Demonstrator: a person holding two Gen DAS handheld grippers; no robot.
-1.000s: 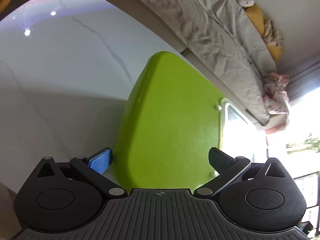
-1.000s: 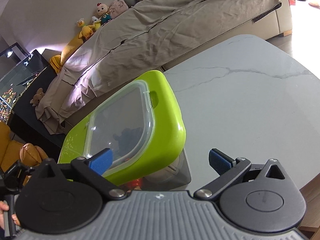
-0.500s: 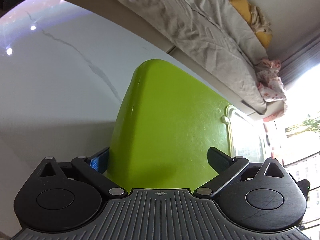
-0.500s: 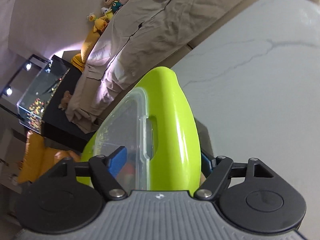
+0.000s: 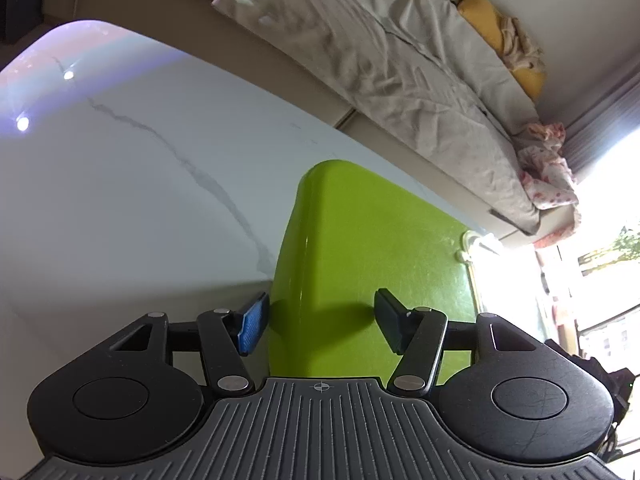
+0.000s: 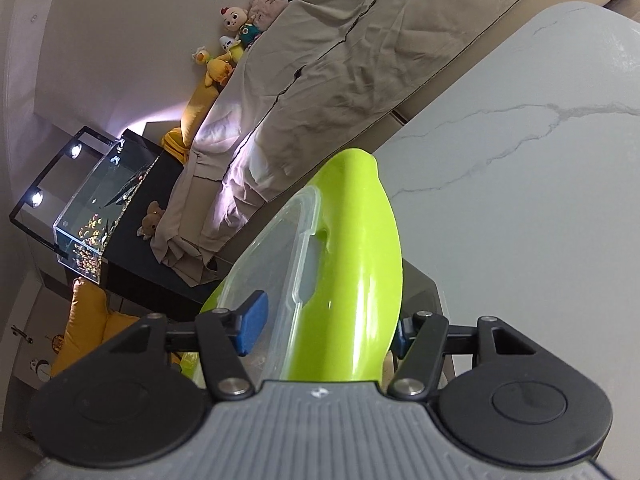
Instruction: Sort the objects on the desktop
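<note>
A lime-green box lid (image 5: 372, 256) with a clear window panel (image 6: 276, 276) sits on a grey storage box (image 6: 424, 288) on the white marble table (image 5: 132, 200). My left gripper (image 5: 320, 322) is closed on one edge of the lid, blue pad (image 5: 253, 322) at its side, black pad (image 5: 390, 326) on top. My right gripper (image 6: 324, 326) is closed on the opposite edge, one blue pad (image 6: 252, 322) over the clear panel, the other under the rim. The box contents are hidden.
A sofa under a beige cover (image 5: 392, 80) runs behind the table, with plush toys (image 6: 236, 36) at one end. A glass aquarium (image 6: 96, 216) on a black cabinet and a yellow cushion (image 6: 86, 316) stand beyond the table's far side. A bright window (image 5: 600, 248) lies to the right.
Both grippers have narrowed from wide open onto the lid's edges. The right gripper moved in over the lid's rim and tilted; the left view shifted slightly.
</note>
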